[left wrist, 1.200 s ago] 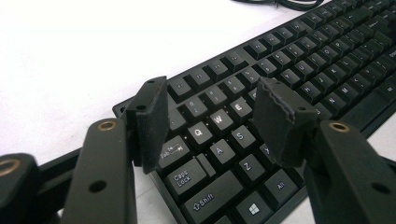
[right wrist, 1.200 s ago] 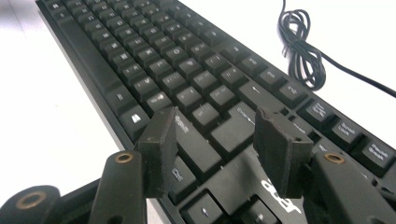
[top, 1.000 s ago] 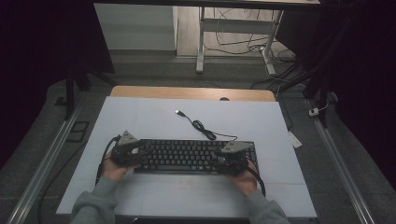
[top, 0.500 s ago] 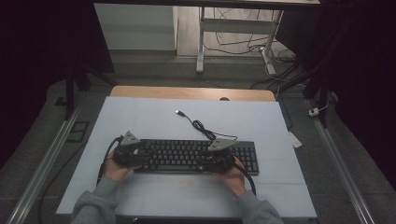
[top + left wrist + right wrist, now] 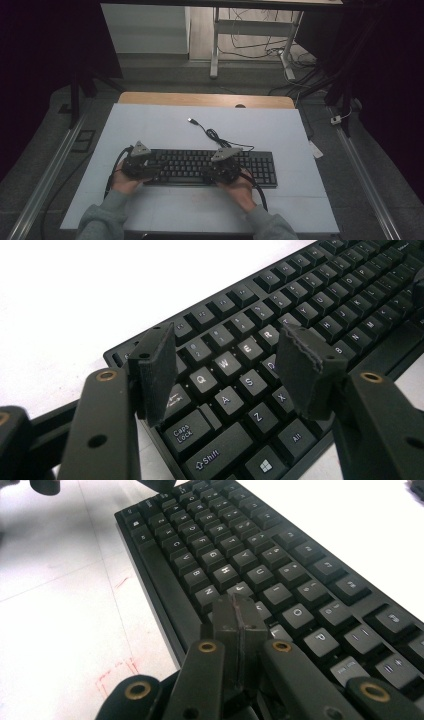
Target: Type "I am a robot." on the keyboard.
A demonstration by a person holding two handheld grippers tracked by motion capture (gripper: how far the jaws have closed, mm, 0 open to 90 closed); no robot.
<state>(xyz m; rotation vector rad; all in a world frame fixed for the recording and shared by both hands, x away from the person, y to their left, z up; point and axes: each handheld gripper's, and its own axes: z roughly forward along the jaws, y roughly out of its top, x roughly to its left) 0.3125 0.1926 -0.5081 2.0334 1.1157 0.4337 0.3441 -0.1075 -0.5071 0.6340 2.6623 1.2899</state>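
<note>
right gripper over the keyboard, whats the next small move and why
Probably ease the right gripper straight down to press a key: its jaws have just closed with nothing between them, tip poised over the keyboard near K and L.

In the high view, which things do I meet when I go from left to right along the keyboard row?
left gripper → letter keys of the keyboard → right gripper → number pad
</note>
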